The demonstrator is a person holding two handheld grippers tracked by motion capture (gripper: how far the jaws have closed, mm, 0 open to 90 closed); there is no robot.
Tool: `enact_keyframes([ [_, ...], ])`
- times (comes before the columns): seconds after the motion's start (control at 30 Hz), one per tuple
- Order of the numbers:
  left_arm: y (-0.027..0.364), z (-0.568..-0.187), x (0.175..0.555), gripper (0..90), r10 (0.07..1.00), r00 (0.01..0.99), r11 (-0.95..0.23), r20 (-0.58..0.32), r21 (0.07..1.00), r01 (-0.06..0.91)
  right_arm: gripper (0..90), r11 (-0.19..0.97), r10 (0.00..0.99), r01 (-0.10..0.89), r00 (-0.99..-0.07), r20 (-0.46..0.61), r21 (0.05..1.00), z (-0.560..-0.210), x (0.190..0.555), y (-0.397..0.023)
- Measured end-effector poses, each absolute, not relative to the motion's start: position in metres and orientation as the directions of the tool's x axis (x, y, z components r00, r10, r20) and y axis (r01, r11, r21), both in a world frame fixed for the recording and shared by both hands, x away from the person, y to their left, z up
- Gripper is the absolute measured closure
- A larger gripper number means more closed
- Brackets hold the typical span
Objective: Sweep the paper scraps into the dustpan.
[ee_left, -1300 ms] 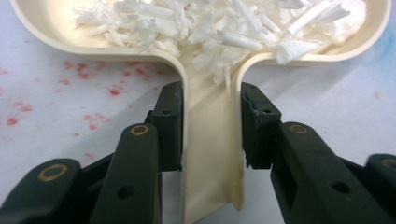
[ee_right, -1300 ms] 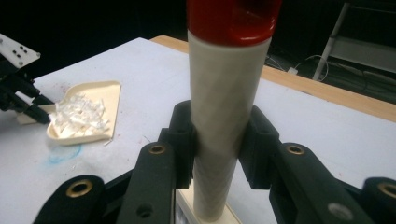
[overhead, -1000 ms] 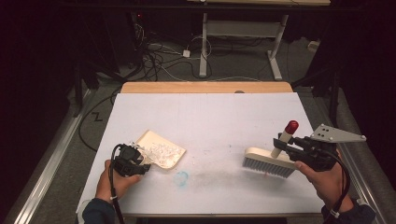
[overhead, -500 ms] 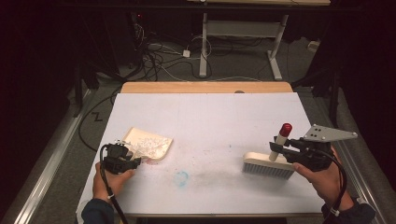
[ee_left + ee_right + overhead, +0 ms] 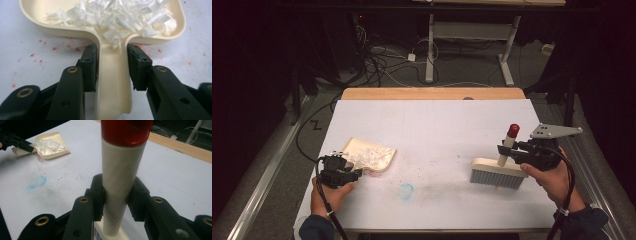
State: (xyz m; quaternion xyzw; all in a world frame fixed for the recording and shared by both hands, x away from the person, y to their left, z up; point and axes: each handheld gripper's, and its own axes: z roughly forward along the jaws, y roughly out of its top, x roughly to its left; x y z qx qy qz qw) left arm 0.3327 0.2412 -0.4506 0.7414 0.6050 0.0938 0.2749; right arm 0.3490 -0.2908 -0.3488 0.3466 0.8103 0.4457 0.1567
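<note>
High view: the dustpan (image 5: 371, 156), full of shreds, now sits farther left of the blue smudge (image 5: 406, 190). The left gripper (image 5: 357, 171) has just been loosening around its handle, likely parking it. The right gripper (image 5: 505, 150) clamps the brush (image 5: 494, 172).

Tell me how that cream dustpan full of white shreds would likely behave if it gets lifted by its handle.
The dustpan looks like rigid moulded plastic, so it should stay stiff. The white shreds are loose and heaped, some lying toward the open handle channel, so tilting would likely spill them. It is probably light; the left gripper straddles its handle.
</note>
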Motion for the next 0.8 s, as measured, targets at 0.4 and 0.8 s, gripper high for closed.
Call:
enact_keyframes([
  [0.4, 0.240, -0.452, 0.331, 62.0, 0.939, 0.259, -0.109, -0.225, 0.518, 0.848, 68.6, 0.322, 0.719, 0.446, -0.689, 0.091, 0.835, -0.359, 0.381, -0.287],
  [0.8, 0.229, -0.440, 0.318, 51.3, 0.901, 0.391, -0.205, -0.190, 0.607, 0.768, 59.6, 0.337, 0.768, 0.472, -0.638, 0.051, 0.815, -0.378, 0.414, -0.276],
])
